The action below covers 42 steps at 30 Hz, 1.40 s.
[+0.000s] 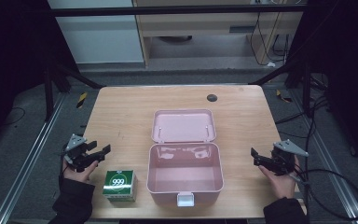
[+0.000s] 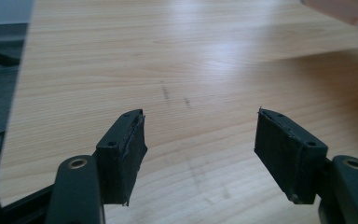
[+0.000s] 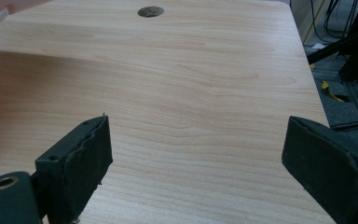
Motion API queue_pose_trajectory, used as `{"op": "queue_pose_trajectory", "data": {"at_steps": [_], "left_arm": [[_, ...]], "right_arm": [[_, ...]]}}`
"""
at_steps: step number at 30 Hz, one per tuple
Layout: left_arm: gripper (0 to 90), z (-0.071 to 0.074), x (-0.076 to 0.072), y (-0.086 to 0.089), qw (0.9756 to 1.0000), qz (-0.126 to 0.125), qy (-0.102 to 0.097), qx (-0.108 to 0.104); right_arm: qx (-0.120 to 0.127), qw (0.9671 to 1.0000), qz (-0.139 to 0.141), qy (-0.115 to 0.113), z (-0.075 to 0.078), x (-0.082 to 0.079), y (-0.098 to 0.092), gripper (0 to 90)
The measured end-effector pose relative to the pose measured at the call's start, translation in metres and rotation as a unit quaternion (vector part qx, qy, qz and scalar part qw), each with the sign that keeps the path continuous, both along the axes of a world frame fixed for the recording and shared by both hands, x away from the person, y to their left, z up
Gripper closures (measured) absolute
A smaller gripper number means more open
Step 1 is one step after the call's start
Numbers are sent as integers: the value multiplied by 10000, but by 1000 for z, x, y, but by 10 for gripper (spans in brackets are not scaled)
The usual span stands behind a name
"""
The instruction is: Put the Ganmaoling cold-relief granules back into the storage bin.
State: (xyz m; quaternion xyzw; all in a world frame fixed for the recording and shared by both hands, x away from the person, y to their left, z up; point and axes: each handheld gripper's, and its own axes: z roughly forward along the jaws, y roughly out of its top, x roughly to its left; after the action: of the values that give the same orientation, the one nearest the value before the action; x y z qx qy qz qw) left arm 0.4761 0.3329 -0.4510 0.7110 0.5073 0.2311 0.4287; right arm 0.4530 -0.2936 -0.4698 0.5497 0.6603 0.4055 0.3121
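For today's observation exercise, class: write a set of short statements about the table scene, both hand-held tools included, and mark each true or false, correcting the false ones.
1. The pink box stands with its lid open. True.
2. The green carton lies inside the pink box. False: it sits on the table, beside the box on the person's left.
3. The left tool has its jaws apart with nothing between them. True.
4. The right tool is clamped on the box's white latch. False: it is open, held over bare table to the box's right.
5. A dark round hole sits near the table's far edge. True.
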Motion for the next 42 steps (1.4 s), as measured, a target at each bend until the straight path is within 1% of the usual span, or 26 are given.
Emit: {"op": "queue_pose_trajectory", "data": {"at_steps": [2, 3, 6, 10, 13, 14, 15, 17, 19, 20, 21, 23, 25, 26, 28, 30, 32, 33, 34, 35, 36, 37, 39, 40, 41, 42], "left_arm": [[324, 4, -1, -3, 9998, -175, -37, 111], [321, 7, -2, -4, 9996, -243, -35, 139], [303, 14, -3, -4, 9990, -438, -71, 88], [277, 23, -6, -3, 9973, -703, -162, 97], [260, 29, -7, -3, 9955, -925, -146, 170], [257, 33, -7, -3, 9942, -1048, -132, 218], [254, 33, -7, -3, 9942, -1048, -132, 218], [250, 37, -7, -3, 9926, -1166, -135, 308], [240, 41, -8, -3, 9906, -1318, -142, 342], [223, 43, -9, -3, 9886, -1446, -163, 383], [223, 45, -9, -3, 9874, -1525, -168, 394], [206, 50, -11, -3, 9841, -1717, -131, 439], [195, 57, -12, -3, 9797, -1941, -106, 483], [186, 58, -13, -4, 9784, -2006, -110, 491], [167, 63, -15, -5, 9738, -2203, -92, 555], [165, 68, -16, -6, 9698, -2360, -21, 620], [152, 70, -17, -8, 9647, -2535, 63, 712], [134, 71, -18, -10, 9612, -2635, 121, 804], [129, 71, -19, -11, 9591, -2687, 152, 874], [125, 72, -21, -13, 9537, -2815, 195, 1041], [124, 72, -21, -13, 9537, -2815, 195, 1041], [124, 72, -22, -15, 9504, -2899, 231, 1108], [115, 73, -23, -17, 9461, -3004, 245, 1189], [108, 73, -25, -18, 9415, -3116, 254, 1262], [108, 73, -25, -18, 9415, -3116, 254, 1262], [108, 73, -25, -19, 9389, -3181, 276, 1287]], "right_arm": [[-79, 9999, -5, -107, -2, 0, -1, 93], [-94, 9999, -4, -110, -4, 0, -2, 94], [-175, 9998, -15, -91, -7, 1, -2, 94], [-271, 9996, -14, -98, -8, 1, -1, 94], [-299, 9995, -18, -87, -9, 2, -2, 94], [-284, 9996, -9, -59, -9, 3, -3, 94], [-284, 9996, -9, -59, -9, 3, -3, 94], [-305, 9995, -9, -47, -10, 3, -3, 94], [-336, 9994, -24, -45, -10, 2, -3, 94], [-365, 9993, -16, -41, -10, 2, -4, 92], [-365, 9993, -16, -41, -10, 2, -4, 92], [-383, 9992, -30, -50, -9, 2, -5, 91], [-394, 9992, -30, -47, -9, 2, -5, 90], [-396, 9992, -31, -42, -9, 2, -5, 89], [-400, 9992, -20, -35, -10, 2, -5, 87], [-428, 9991, -17, -33, -9, 2, -5, 85], [-424, 9991, -3, -32, -9, 2, -5, 81], [-436, 9990, 10, -25, -9, 2, -5, 79], [-448, 9990, 16, -24, -9, 2, -5, 78], [-454, 9990, 21, -26, -9, 2, -5, 77], [-454, 9990, 21, -26, -9, 2, -5, 77], [-454, 9990, 24, -20, -10, 2, -5, 76], [-460, 9989, 25, -7, -10, 2, -5, 74], [-487, 9988, 36, -10, -10, 2, -5, 73], [-487, 9988, 36, -10, -10, 2, -5, 73], [-495, 9988, 34, -14, -10, 2, -5, 74]]}}
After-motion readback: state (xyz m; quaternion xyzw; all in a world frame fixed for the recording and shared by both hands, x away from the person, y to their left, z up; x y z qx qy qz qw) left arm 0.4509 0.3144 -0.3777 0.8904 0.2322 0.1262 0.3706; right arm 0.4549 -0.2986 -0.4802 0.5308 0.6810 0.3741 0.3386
